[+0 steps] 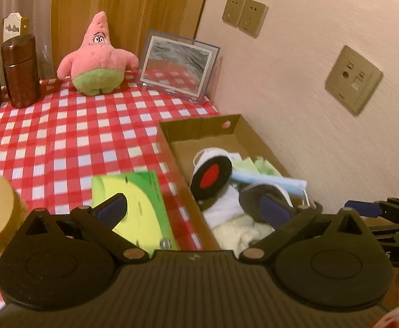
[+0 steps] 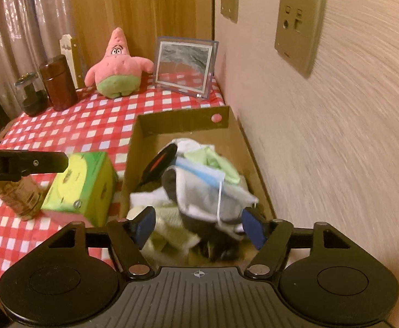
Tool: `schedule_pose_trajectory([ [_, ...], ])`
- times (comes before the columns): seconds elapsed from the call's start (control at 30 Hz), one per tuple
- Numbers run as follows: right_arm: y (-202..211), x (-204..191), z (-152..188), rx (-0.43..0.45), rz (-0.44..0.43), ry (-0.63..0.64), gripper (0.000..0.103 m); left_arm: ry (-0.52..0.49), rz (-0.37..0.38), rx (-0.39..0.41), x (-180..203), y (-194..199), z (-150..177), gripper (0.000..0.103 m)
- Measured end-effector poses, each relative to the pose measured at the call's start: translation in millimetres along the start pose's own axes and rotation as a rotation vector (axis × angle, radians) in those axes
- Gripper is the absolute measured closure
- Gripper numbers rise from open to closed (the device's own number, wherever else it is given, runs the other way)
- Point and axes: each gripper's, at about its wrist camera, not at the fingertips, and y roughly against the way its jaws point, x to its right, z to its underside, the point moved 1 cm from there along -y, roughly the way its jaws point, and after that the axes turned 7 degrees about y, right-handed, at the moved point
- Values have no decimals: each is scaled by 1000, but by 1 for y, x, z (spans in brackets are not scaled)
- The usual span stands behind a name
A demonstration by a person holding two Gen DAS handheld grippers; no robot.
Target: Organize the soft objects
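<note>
A cardboard box point(image 2: 183, 120) lies along the wall on the red checked cloth. Inside it is a heap of soft things: a blue face mask point(image 2: 199, 170), a grey and white sock point(image 2: 213, 205), a green cloth point(image 2: 218, 161), a black pad with a red centre point(image 1: 211, 177) and a cream towel point(image 1: 240, 232). My right gripper point(image 2: 199, 225) hangs open over the near end of the heap, its pads apart from the cloth. My left gripper point(image 1: 195, 207) stands wide open astride the box's left wall point(image 1: 177, 180), holding nothing. A pink star plush point(image 1: 98, 57) sits upright at the back of the table.
A green tissue box point(image 1: 136, 202) stands just left of the cardboard box. A picture frame point(image 1: 177, 65) leans at the back by the wall. A brown canister point(image 1: 20, 71) and a glass jar point(image 2: 31, 95) stand back left; a bottle point(image 2: 21, 196) is near left.
</note>
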Motion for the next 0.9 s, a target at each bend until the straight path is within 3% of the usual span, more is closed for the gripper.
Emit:
schedule_pose_trajectory([
  [0.43,47,-15,38,29,1,-87,27,-13,-56,7,-10,54,52,0],
  [0.9,73,-44,79,44,15,-71,27,7,-79,19,-2,92,102,1],
])
